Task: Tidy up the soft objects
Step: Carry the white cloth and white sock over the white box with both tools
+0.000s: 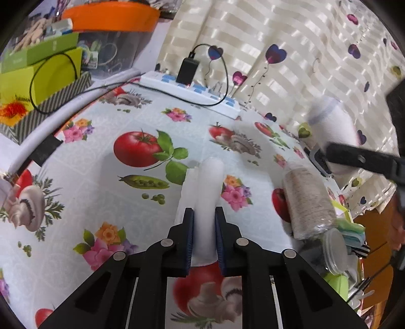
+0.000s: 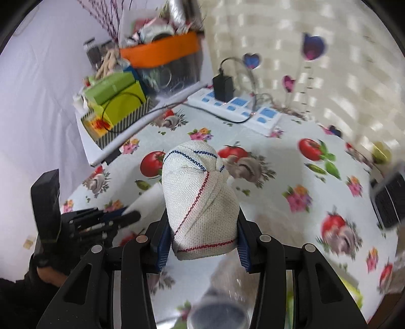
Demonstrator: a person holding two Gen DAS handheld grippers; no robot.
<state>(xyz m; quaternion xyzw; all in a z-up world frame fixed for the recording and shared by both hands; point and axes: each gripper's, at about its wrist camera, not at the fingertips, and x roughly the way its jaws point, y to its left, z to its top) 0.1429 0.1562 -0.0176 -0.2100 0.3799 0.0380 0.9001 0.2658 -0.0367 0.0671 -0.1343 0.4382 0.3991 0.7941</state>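
L gripper (image 1: 204, 212) clamped narrow on a white soft roll (image 1: 208, 192); roll lies on the tablecloth (image 1: 101, 202), far end pointing away from cam toward the tomato print. R gripper (image 2: 202, 235) holds a rolled white knit cloth w/ red+blue stitched edging (image 2: 200, 200), pads pressing both sides, roll sticking up and fwd, off the table. In L view that same cloth (image 1: 331, 124) shows blurred at right, above the table edge, in front of the curtain (image 1: 278, 38).

Room: centre of table open between the two grippers and the back. Back edge taken by white power strip (image 1: 192, 88) w/ black adapter (image 1: 187, 70) and cable running left. Back-left corner crowded: striped box w/ green cartons (image 1: 43, 83), orange-lidded bin (image 1: 111, 17) behind it. White tube (image 1: 63, 114) lies along the left edge.

Right side tight: clear jar of beige stuff (image 1: 306, 202) lies on its side nr the right table edge, green/blue bits (image 1: 351, 227) just beyond its mouth. Dark blurred object (image 2: 387, 200) at far right edge in R view, can't tell what it is.
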